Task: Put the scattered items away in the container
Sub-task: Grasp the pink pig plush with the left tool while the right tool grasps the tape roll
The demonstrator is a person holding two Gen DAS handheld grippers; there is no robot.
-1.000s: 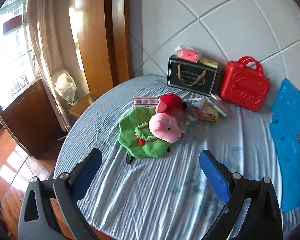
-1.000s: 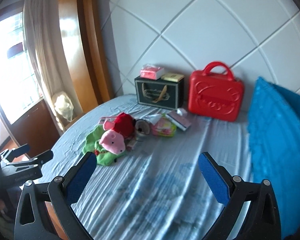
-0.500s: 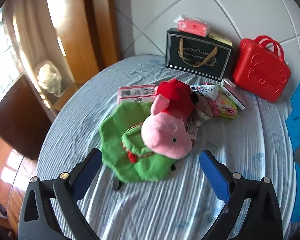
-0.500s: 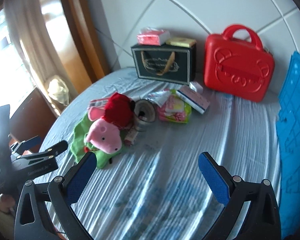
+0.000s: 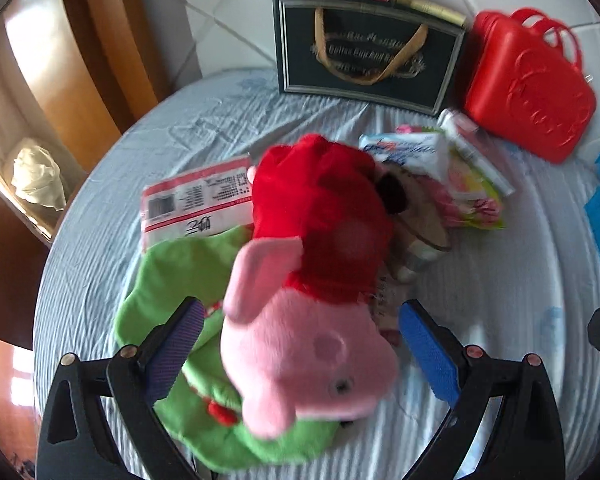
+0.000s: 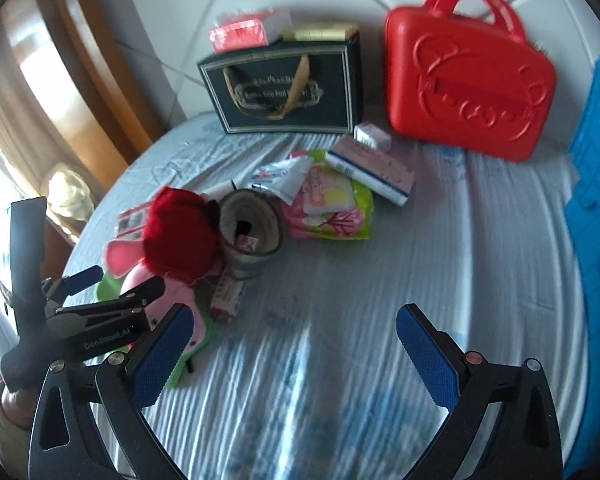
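A plush pig [image 5: 308,360] with a pink head and red body lies on a green felt pouch [image 5: 172,280] on the bed. My left gripper [image 5: 300,344] is open, its blue pads either side of the pig's head; whether they touch it is unclear. Behind the pig lie a red-and-white packet [image 5: 196,204], a grey round cup-like item [image 6: 252,232], a pink-and-green packet [image 6: 332,208] and a pink box [image 6: 372,172]. My right gripper [image 6: 294,360] is open over bare sheet, nothing between its fingers. The left gripper [image 6: 120,284] shows at the left over the pig [image 6: 180,236].
A dark gift bag [image 6: 284,88] with gold handles and a closed red carry case [image 6: 468,84] stand against the white headboard. A pink pack [image 6: 240,34] rests on the bag. A blue pillow [image 6: 596,200] lies right. The bed edge drops off left toward a wooden cabinet [image 5: 4,272].
Both grippers have moved forward toward the pile. The left one has come down over the pig, which now sits between its fingers. Both stay open.
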